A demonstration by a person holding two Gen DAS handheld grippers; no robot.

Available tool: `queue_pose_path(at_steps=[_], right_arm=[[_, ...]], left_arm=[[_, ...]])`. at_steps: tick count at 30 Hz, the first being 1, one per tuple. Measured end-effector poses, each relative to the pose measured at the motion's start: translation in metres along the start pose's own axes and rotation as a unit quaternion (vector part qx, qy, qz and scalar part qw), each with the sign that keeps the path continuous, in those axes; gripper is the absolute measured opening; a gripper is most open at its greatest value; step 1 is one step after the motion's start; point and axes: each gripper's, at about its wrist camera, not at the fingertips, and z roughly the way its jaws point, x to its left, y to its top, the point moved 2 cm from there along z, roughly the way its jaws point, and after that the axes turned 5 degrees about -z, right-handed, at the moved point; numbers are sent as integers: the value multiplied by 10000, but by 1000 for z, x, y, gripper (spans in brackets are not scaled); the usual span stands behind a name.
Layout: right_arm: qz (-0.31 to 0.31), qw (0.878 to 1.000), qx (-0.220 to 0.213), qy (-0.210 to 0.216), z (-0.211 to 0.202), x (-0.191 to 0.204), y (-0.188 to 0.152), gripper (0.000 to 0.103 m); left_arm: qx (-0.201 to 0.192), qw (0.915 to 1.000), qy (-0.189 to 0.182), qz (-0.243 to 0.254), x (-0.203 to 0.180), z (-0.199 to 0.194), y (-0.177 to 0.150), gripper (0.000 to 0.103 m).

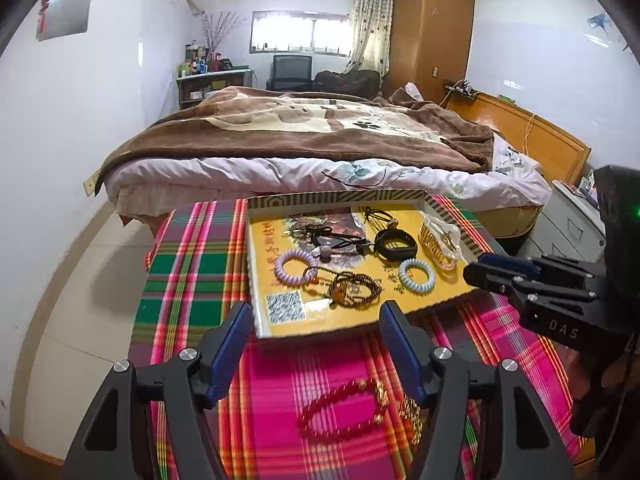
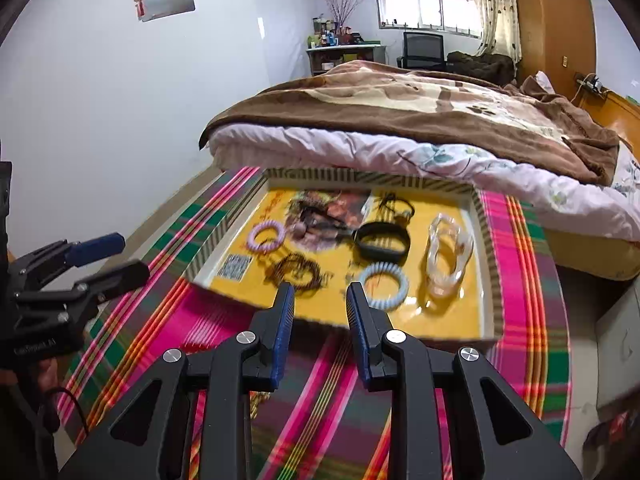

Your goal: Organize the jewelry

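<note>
My left gripper [image 1: 316, 320] gapes wide, empty; my right gripper [image 2: 320, 296] stands narrow, empty. The red bead bracelet [image 1: 340, 412] lies on the plaid cloth [image 1: 192, 272], long axis running left-right, just short of the tray [image 1: 256, 280].

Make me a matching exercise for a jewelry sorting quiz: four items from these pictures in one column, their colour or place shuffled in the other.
Items:
1. bead bracelet
2. wristband
3. left spiral hair tie
4. right spiral hair tie

Descriptions:
A. pale blue, in the tray
B. red, on the plaid cloth outside the tray
C. lilac, in the tray
D. black, in the tray

Pairs: 1-B, 2-D, 3-C, 4-A
</note>
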Motion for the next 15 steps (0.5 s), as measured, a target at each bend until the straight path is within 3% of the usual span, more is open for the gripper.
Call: queue_pose_path(at_steps=[7,10,15], right_arm=[[-21,9998,183,99,0,14,-34,28],[65,9994,288,183,5,18,-49,36],[-207,9976,562,337,17,38,-77,39]], left_arm=[[28,9998,173,-32,10,-17,-28,67],[52,9997,217,-134,17,-21,-39,68],[67,9983,174,-557,45,-24,-61,77]])
